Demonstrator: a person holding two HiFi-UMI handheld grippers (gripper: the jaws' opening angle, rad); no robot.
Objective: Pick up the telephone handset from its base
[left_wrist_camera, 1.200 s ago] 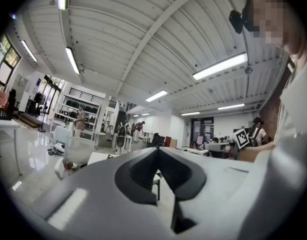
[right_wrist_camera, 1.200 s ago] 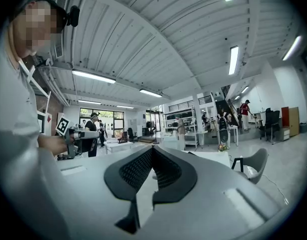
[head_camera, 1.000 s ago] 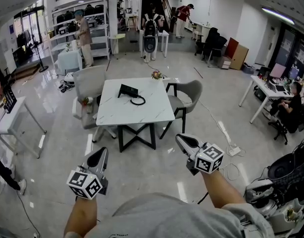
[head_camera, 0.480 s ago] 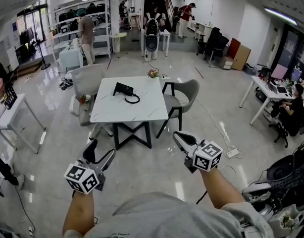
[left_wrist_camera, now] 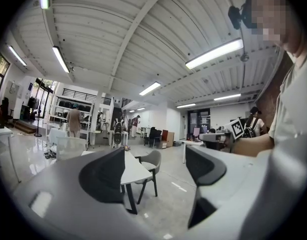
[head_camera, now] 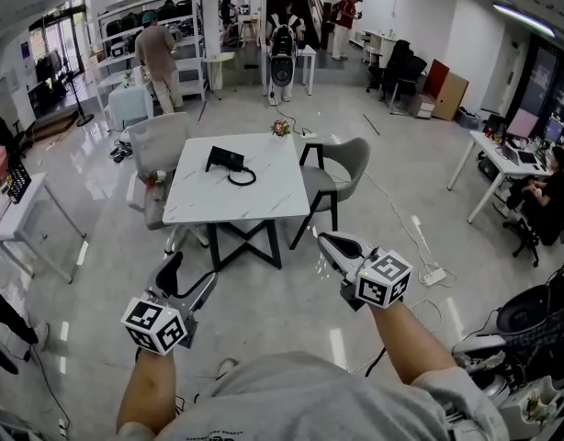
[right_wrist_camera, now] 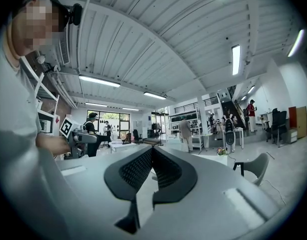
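- Our left gripper (left_wrist_camera: 153, 171) has its jaws wide apart, and nothing stands between them.
- Our right gripper (right_wrist_camera: 152, 153) has its jaws pressed together, empty.
- We hold both grippers low in front of us, forearms stretched forward, jaws pointing toward the white table (head_camera: 264, 200), well apart from it.
- The telephone (head_camera: 223, 159) sits on the table's far left part, its cord (head_camera: 242, 175) looped just beside it; from here we cannot tell handset from base.

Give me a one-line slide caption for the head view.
Both held well short of the white table bearing the black telephone: left gripper open, right gripper shut.
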